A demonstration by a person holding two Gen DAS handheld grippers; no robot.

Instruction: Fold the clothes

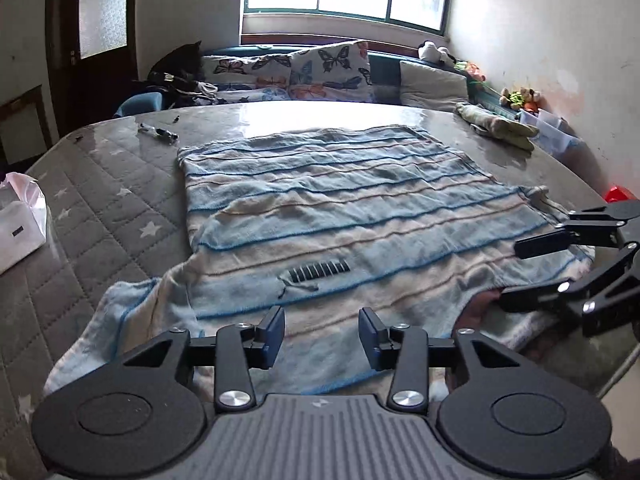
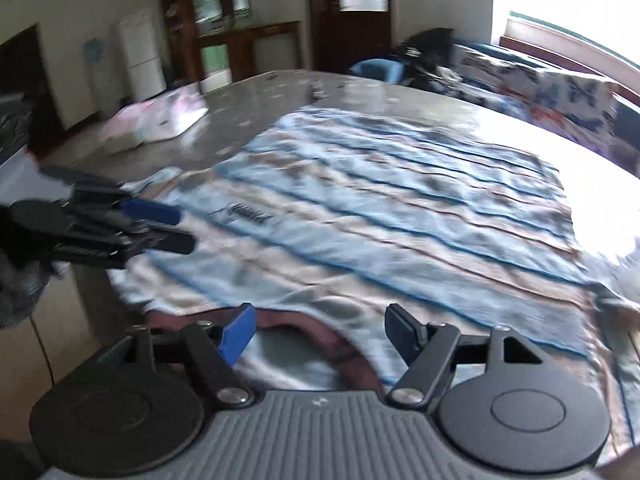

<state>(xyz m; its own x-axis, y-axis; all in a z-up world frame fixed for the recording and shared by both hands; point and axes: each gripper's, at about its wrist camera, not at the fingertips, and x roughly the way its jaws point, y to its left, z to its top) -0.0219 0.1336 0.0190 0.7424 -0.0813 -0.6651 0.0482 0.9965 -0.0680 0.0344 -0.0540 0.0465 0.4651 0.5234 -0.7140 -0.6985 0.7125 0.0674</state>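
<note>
A light-blue and beige striped shirt (image 1: 320, 208) lies spread flat on the grey quilted table cover (image 1: 100, 200), with its maroon-trimmed collar at the near edge. It also fills the right wrist view (image 2: 400, 208), which is blurred. My left gripper (image 1: 322, 338) is open and empty just above the shirt's near edge, left of the collar. My right gripper (image 2: 320, 336) is open and empty over the collar (image 2: 320, 328). Each gripper also shows from the side in the other's view: the right one (image 1: 508, 276), and the left one (image 2: 180, 228).
A white plastic bag (image 1: 20, 216) lies at the left table edge, and a pen (image 1: 158, 133) at the far left. A folded greenish cloth (image 1: 496, 124) sits at the far right. Butterfly pillows (image 1: 304, 72) and a sofa stand behind the table, under the window.
</note>
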